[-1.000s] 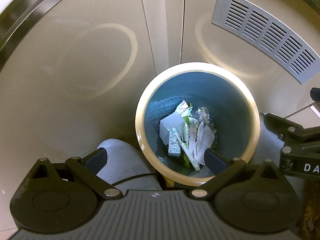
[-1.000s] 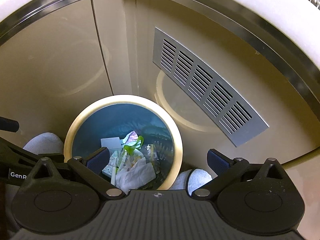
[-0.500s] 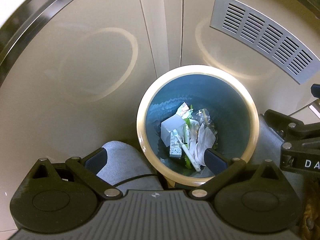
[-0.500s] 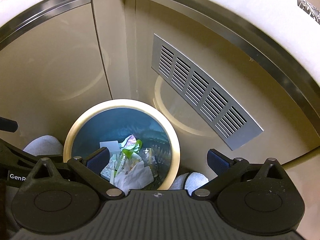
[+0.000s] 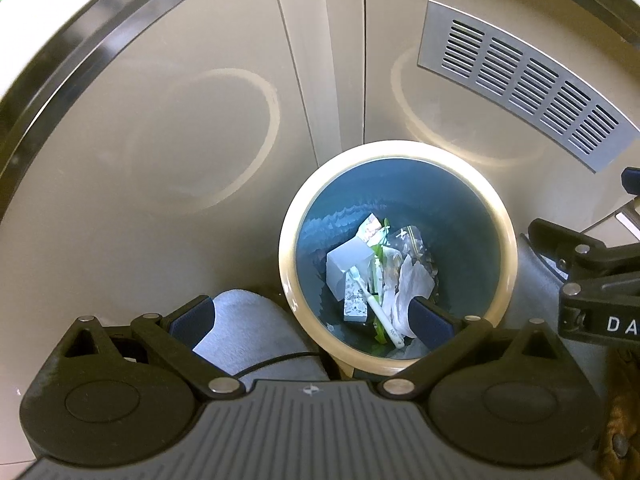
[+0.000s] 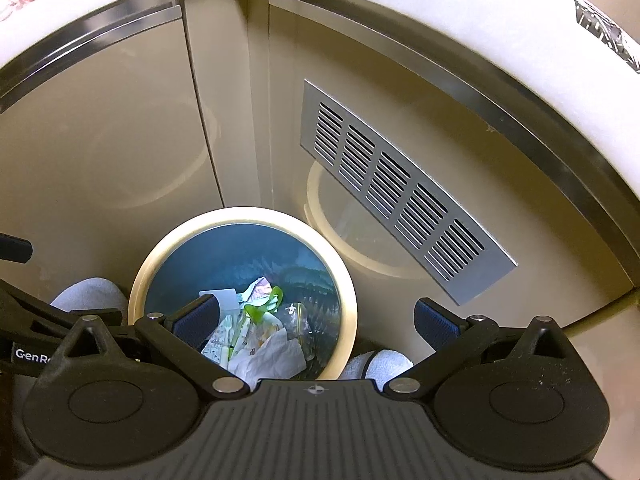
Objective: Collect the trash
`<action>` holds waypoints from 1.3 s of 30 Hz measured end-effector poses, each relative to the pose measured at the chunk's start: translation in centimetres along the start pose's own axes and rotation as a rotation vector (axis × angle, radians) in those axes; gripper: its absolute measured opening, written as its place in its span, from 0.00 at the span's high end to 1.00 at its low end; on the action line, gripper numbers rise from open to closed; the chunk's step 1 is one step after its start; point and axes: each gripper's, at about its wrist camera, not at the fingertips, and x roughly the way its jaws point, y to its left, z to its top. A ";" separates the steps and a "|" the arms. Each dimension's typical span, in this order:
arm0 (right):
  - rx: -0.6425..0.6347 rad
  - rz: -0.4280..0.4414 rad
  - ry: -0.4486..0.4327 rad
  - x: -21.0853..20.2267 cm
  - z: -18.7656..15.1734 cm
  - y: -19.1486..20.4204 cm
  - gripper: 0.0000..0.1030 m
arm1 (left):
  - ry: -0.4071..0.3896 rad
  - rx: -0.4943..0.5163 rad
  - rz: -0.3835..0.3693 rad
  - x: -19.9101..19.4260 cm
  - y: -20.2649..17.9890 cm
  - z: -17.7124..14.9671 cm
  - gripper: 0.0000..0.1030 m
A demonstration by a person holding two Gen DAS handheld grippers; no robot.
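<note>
A round trash bin (image 5: 286,256) with a cream rim and blue inside stands on the floor against beige cabinet doors; it also shows in the right wrist view (image 6: 348,304). Inside lie crumpled white paper (image 5: 412,280), a white box (image 5: 346,258), a plastic fork (image 5: 370,300) and green scraps (image 6: 262,306). My left gripper (image 5: 312,318) is open and empty above the bin's near rim. My right gripper (image 6: 316,316) is open and empty above the bin's right side.
Beige cabinet doors (image 5: 160,140) rise behind the bin, with a grey vent grille (image 5: 520,80) on the right door, also in the right wrist view (image 6: 400,196). A white countertop edge (image 6: 440,12) runs above. Grey-socked feet (image 5: 256,332) stand beside the bin.
Both grippers have risen and drawn back a little from the bin, so it sits lower and smaller in both views. Both stay open and empty.
</note>
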 end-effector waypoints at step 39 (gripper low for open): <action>-0.043 -0.028 0.092 1.5 1.0 0.1 0.00 | 0.001 0.009 0.009 -0.7 0.4 0.2 0.00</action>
